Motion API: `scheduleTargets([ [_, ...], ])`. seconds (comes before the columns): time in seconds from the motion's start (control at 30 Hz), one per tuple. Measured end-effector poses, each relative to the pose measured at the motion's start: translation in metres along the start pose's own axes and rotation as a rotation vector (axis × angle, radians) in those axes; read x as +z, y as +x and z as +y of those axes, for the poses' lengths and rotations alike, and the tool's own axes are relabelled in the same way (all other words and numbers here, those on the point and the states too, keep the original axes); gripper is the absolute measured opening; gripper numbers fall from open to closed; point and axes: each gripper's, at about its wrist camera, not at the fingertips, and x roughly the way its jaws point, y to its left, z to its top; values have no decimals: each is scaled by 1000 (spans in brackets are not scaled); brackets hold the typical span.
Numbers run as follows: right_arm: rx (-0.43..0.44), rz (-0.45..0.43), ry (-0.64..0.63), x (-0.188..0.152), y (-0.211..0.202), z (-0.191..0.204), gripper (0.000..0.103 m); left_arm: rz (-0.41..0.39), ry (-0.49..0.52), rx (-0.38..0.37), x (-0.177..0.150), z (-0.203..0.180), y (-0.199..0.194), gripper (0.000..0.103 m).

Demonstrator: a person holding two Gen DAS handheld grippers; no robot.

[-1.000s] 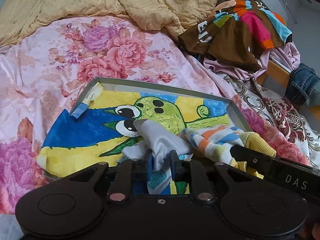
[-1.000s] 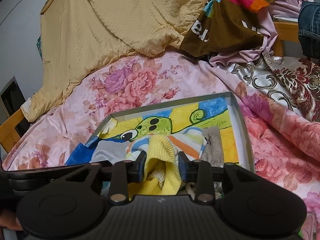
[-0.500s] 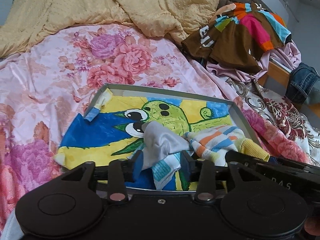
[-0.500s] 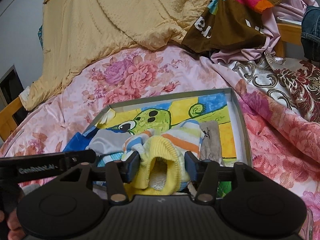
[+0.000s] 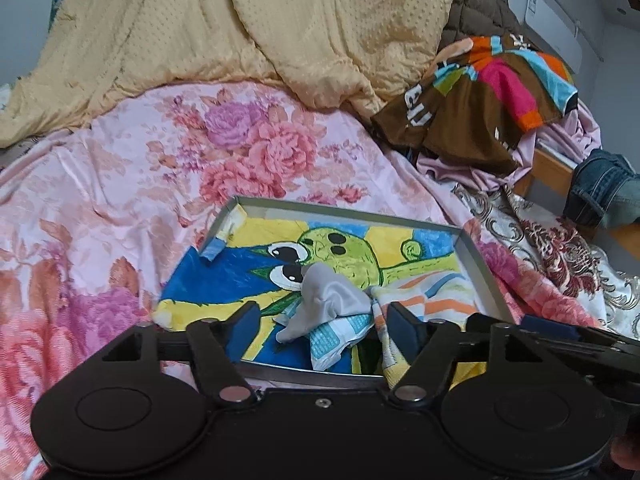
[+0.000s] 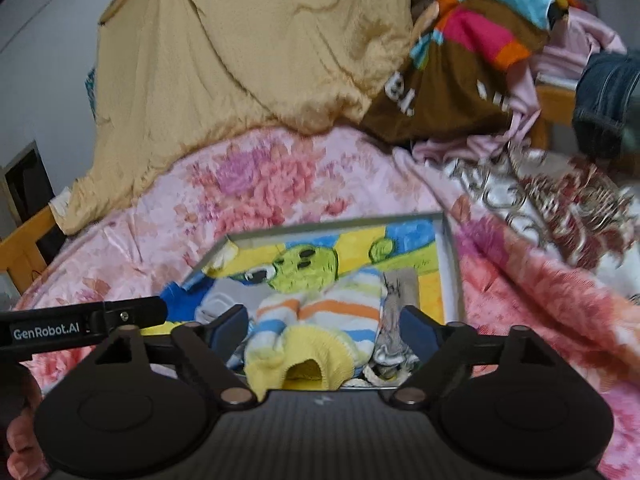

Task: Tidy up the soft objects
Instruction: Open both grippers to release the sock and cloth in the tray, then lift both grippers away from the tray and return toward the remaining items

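Socks lie bunched in the tray, a shallow grey-rimmed box with a green cartoon figure painted on its floor, set on the bed's pink floral cover. The grey sock rests near the tray's front rim, over the figure's eye, and the striped sock with its yellow cuff sits just beside it, toward the tray's right wall — both dropped loosely rather than laid flat, which suggests they were simply released there to be gathered in one container. The left tool has just been opening; its jaws stand apart with the grey sock between them but untouched by either pad. The right tool has likewise just been opening, and its jaws stand wide on either side of the striped sock without pressing it. Both tools hang close over the tray's front rim. Beyond the tray, a yellow blanket and a brown shirt are heaped on the bed — likely more to sort, so the task looks only partly done.
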Motion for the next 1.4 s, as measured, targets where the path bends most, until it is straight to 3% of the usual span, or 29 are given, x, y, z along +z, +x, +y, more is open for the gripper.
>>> scheduleTargets([
  [0.27, 19, -168, -69, 5, -75, 20, 103, -79, -40, 2, -1, 0, -58, 96],
  [0.43, 22, -282, -102, -1, -122, 35, 103, -118, -44, -5, -8, -3, -99, 99],
  [0.57, 28, -325, -74, -14, -151, 40, 103, -157, -17, -9, -16, -6, -132, 102],
  [0.9, 70, -368, -38, -63, -197, 48, 103, -215, 10, -16, -46, -5, -189, 102],
  [1.2, 41, -337, -46, -95, -220, 57, 103, -232, 46, -11, -75, -3, -215, 102],
  [1.4, 16, -259, -61, -118, -229, 63, 103, -213, 69, -33, -95, 4, -222, 102],
])
